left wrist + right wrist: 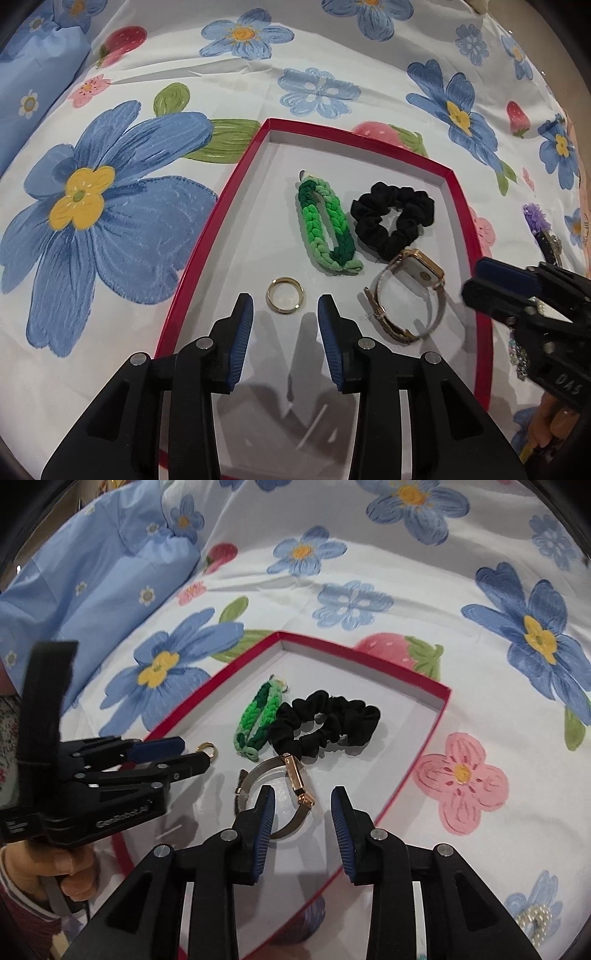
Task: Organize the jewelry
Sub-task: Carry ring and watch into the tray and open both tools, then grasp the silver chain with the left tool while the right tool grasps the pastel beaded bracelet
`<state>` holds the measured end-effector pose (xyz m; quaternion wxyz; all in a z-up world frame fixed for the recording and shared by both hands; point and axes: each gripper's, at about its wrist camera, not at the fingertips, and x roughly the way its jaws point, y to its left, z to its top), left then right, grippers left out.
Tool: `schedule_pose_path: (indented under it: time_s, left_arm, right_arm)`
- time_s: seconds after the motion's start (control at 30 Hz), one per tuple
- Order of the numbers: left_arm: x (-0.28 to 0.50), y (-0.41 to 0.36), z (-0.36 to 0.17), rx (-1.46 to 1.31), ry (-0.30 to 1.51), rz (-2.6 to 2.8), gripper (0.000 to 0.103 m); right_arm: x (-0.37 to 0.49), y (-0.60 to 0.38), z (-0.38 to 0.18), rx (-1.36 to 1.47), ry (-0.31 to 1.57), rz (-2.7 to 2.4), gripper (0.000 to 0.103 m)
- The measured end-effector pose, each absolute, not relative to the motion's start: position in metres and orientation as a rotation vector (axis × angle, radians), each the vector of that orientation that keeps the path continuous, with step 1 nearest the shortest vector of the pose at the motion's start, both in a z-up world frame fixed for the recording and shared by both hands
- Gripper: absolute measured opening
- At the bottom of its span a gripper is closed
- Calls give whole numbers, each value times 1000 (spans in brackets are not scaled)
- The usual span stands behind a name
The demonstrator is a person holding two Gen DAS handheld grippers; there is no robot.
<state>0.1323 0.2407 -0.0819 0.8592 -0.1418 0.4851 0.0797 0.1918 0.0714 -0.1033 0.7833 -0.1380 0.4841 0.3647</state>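
black and blue-padded, the left hand-held gripper (285, 332) fills the bottom of the left wrist view, released with nothing between its pads; the gold ring (285, 300) lies just ahead of the gap on the white floor of the red-edged box (236, 192). beyond it sit the green braided band (327, 225), the black scrunchie (393, 218) and the gold watch (410, 291), all inside the box on the floral bedsheet (110, 221). a purple hair clip (535, 221) lies outside, past the right rim. in the right wrist view the right hand-held gripper (303, 823) is also released, hovering above the watch's mesh strap, which passes under its left pad without being pinched. a pearl piece (535, 921) waits on the sheet at lower right. risks from here, as i judge it: the strap could snag on that pad as the hand lifts, dragging the watch into the scrunchie, and the soft bed could let the box tip if a rim gets pressed.
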Motion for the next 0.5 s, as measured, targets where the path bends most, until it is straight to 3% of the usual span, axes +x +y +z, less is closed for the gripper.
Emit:
schedule_pose_path:
  time_s: [0.17,0.3,0.5]
  left_arm:
    - [120,233,-72,-310,1000,172,43]
    - [107,224,-62,-323,979,173,49]
    - [90,204,-52,-337,958,151,51]
  right_arm:
    - [183,47,-83,-229,1019,780,35]
    - [176,20,-67,-169,991,765,44]
    - [165,-27,-56,-83,980,705,48]
